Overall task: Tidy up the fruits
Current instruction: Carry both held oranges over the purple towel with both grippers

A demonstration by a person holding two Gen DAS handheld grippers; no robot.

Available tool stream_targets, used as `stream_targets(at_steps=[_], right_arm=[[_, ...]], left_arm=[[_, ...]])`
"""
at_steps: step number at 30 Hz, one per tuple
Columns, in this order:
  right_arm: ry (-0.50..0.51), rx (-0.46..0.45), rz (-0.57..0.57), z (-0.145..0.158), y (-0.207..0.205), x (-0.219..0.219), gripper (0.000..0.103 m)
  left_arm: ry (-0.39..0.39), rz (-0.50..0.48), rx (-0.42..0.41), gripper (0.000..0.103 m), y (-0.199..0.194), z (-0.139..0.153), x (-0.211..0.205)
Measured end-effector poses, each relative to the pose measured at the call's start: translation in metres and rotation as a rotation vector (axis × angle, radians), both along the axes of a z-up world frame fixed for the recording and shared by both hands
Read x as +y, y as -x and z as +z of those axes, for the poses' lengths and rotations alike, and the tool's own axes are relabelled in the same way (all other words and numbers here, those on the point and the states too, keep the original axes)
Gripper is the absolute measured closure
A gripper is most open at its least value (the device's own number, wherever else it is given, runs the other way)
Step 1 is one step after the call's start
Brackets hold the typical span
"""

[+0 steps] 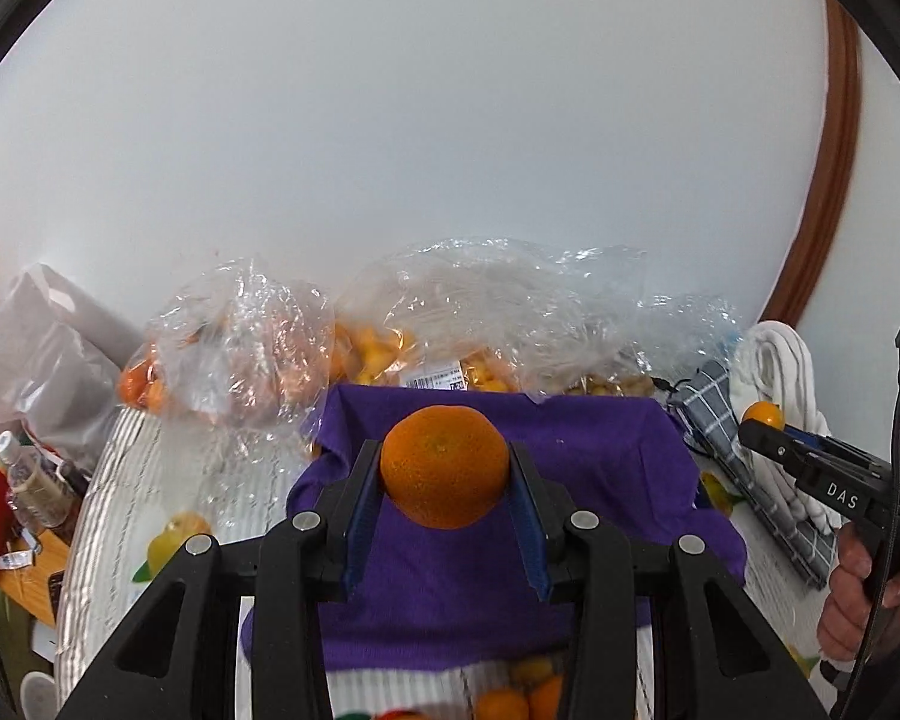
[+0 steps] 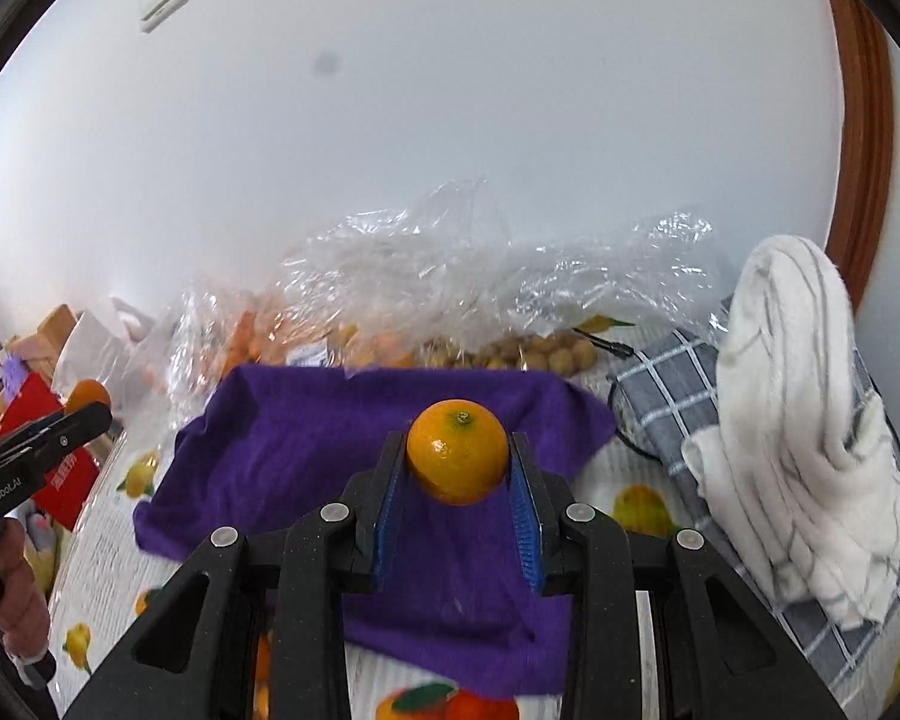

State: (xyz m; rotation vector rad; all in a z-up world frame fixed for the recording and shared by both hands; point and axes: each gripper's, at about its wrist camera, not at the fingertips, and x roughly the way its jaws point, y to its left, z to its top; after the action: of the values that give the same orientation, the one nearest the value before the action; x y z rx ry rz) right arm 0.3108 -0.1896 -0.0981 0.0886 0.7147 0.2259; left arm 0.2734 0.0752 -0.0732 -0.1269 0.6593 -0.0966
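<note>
The left gripper (image 1: 445, 468) has its jaws closed partway on a large, round, deep-orange tangerine (image 1: 444, 465), the blue pads pressing it on both sides. The fruit is held above a rumpled purple fleece cloth (image 1: 600, 468) spread over a desk covered in a white fruit-printed plastic sheet (image 1: 144, 480).

The right gripper (image 2: 457, 461) likewise has its jaws closed partway on a smaller, glossy yellow-orange citrus fruit (image 2: 456, 451), stem end up, also above the purple cloth. Seen from the left wrist, that gripper's far jaw is hidden behind the fruit.

Behind the cloth lie crumpled clear plastic bags (image 2: 426, 276). Their contents are hard to make out through the glare: orange fruit on the left, small yellow fruit in the middle, and pale tan round fruit (image 2: 546, 351) on the right. More orange fruit (image 1: 522, 693) shows at the bottom edge of the left view, cut off by the gripper body.

To the right sit a grey checked cloth (image 2: 660, 396) and, on it, a bunched white striped towel (image 2: 792, 420). At the left edge, a red packet (image 2: 60, 468) with unreadable print is partly hidden by the left gripper.
</note>
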Motion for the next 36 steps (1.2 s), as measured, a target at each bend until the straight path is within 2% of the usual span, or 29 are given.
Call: stream_targets(at_steps=[4, 12, 15, 26, 36], right_arm=[[0.011, 0.011, 0.016, -0.007, -0.021, 0.011, 0.07], [0.024, 0.062, 0.043, -0.04, -0.046, 0.025, 0.07], [0.018, 0.094, 0.05, -0.049, -0.053, 0.026, 0.07], [0.096, 0.152, 0.053, -0.072, -0.063, 0.015, 0.07], [0.147, 0.197, 0.063, -0.089, -0.068, 0.019, 0.07]], left_arm=[[0.004, 0.0, 0.022, 0.065, -0.017, -0.011, -0.001], [-0.062, -0.014, 0.077, 0.065, -0.039, -0.045, -0.008], [-0.082, -0.017, 0.083, 0.065, -0.045, -0.049, -0.006], [-0.073, -0.028, 0.165, 0.065, -0.06, -0.074, -0.003], [-0.088, -0.028, 0.197, 0.065, -0.064, -0.083, -0.005]])
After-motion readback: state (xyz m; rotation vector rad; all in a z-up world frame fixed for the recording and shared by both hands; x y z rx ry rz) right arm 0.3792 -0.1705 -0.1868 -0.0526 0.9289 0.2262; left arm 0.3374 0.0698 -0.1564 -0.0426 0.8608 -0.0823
